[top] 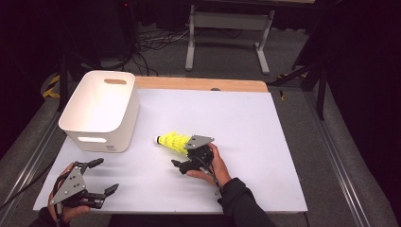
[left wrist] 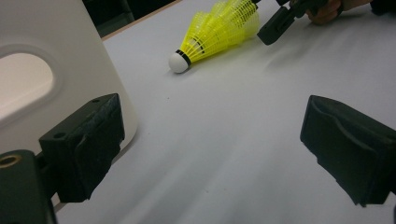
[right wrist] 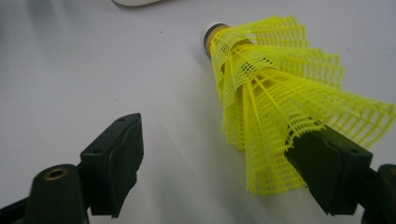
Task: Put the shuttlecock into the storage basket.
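Right gripper view: the right hand-held gripper (right wrist: 224,163) stands with its jaws wide apart at the flared end of a stack of yellow shuttlecocks (right wrist: 275,107), which lies on its side on the white tabletop (right wrist: 93,70), its white cork tip pointing toward the white bin (top: 101,111). One jaw is against the outer edge of the mesh skirt; the other stands well clear on bare tabletop, so nothing is gripped yet. To take the stack cleanly, the hand would likely need to shift sideways until the skirt sits between both pads, then close gently, since the mesh looks easy to crush. In the high view, the left hand-held gripper (top: 101,177) rests open near the front edge, well apart from the stack.
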Available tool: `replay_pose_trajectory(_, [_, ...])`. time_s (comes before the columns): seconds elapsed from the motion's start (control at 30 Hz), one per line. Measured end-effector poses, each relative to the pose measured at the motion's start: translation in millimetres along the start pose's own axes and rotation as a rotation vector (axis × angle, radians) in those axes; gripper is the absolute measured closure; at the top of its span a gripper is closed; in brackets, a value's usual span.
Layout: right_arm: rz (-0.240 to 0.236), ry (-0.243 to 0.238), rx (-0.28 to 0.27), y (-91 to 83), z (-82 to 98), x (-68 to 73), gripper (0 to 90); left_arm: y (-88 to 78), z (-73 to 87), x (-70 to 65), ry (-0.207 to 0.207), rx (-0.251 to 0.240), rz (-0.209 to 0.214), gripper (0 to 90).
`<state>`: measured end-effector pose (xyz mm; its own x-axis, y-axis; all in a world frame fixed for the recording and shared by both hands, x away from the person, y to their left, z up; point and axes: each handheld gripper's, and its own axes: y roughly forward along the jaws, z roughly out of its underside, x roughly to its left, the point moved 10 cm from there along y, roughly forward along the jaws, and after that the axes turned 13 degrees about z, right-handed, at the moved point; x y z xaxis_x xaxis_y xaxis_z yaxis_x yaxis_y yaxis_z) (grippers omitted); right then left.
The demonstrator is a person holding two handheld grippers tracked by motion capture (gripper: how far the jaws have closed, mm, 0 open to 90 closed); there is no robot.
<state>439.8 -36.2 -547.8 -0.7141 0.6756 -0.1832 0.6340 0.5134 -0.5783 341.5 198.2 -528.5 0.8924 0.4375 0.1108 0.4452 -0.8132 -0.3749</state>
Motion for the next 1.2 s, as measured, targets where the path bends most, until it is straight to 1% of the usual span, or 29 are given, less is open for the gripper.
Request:
replay_pose_trajectory(0.13, [-0.006,0.025,0.012,7.1,-2.4,0.1,24.1,2.5,-1.3,-1.3,0.007,0.004,0.009,7.3])
replay_pose_trajectory(0.23, [0.000,0.040,0.022,12.8,-6.2,1.2,25.7,3.5,-2.1,-2.6,0.012,0.004,0.006,7.8])
replay_pose_trajectory(0.27, [0.008,0.044,0.021,14.1,-7.5,1.0,25.9,3.6,-2.3,-3.0,0.013,0.004,0.007,7.8])
replay_pose_trajectory(0.33, [0.038,0.046,0.023,18.1,-10.2,-0.3,27.7,4.1,-2.0,-3.6,0.016,0.009,0.009,7.9])
replay_pose_trajectory(0.4, [0.040,0.053,0.027,21.6,-12.1,1.3,28.5,4.7,-1.6,-4.0,0.020,0.014,0.010,7.9])
replay_pose_trajectory(0.43, [0.054,0.053,0.027,24.1,-13.4,1.2,29.1,5.0,-1.4,-3.7,0.019,0.018,0.008,7.9])
replay_pose_trajectory(0.47, [0.057,0.055,0.028,26.4,-14.5,1.6,29.5,5.2,-1.3,-3.9,0.015,0.018,0.010,7.9])
replay_pose_trajectory(0.5, [0.070,0.053,0.030,28.7,-15.3,0.6,32.0,5.2,-1.2,-4.0,0.013,0.017,0.011,7.9])
replay_pose_trajectory(0.6, [0.093,0.072,0.042,34.0,-17.8,-2.8,41.0,5.6,-0.4,-4.8,0.011,0.021,0.015,7.9])
replay_pose_trajectory(0.63, [0.114,0.075,0.041,35.5,-19.4,-5.1,47.4,6.2,-0.3,-4.9,0.011,0.022,0.015,7.9])
replay_pose_trajectory(0.73, [0.155,0.087,0.043,41.7,-24.0,-10.1,60.0,7.6,0.0,-5.4,0.012,0.030,0.018,7.9])
replay_pose_trajectory(0.77, [0.168,0.079,0.047,44.1,-25.3,-11.5,62.5,8.1,0.3,-5.6,0.011,0.030,0.017,7.9])
replay_pose_trajectory(0.8, [0.168,0.079,0.047,44.1,-25.3,-11.5,62.5,8.1,0.3,-5.6,0.011,0.030,0.017,7.9])
replay_pose_trajectory(0.83, [0.210,0.043,0.032,48.0,-30.4,-15.3,72.8,8.5,0.9,-5.5,0.009,0.033,0.019,7.9])
replay_pose_trajectory(0.87, [0.225,0.022,0.030,50.0,-32.1,-16.3,75.2,8.6,1.2,-4.9,0.006,0.037,0.018,7.9])
replay_pose_trajectory(0.9, [0.232,0.012,0.030,51.5,-33.2,-16.8,77.8,8.8,1.0,-5.2,0.004,0.035,0.019,7.9])
replay_pose_trajectory(0.93, [0.230,0.012,0.024,52.9,-35.3,-16.3,79.1,9.0,1.0,-5.5,0.005,0.036,0.020,7.9])
replay_pose_trajectory(1.0, [0.227,-0.005,0.023,55.2,-37.4,-15.5,81.1,9.5,2.2,-5.7,0.007,0.041,0.024,7.9])
replay_pose_trajectory(1.03, [0.223,-0.003,0.016,56.1,-38.8,-15.1,84.3,9.4,2.7,-5.3,0.004,0.043,0.024,7.9])
replay_pose_trajectory(1.07, [0.217,0.002,0.013,56.6,-39.1,-14.9,85.1,9.4,2.6,-5.0,0.001,0.042,0.023,7.9])
replay_pose_trajectory(1.13, [0.213,0.000,0.015,57.3,-38.2,-15.0,85.5,9.4,2.4,-4.9,0.000,0.041,0.024,7.9])
replay_pose_trajectory(1.2, [0.208,0.009,0.013,56.9,-38.0,-14.7,85.7,9.7,2.6,-4.8,0.000,0.043,0.021,7.9])
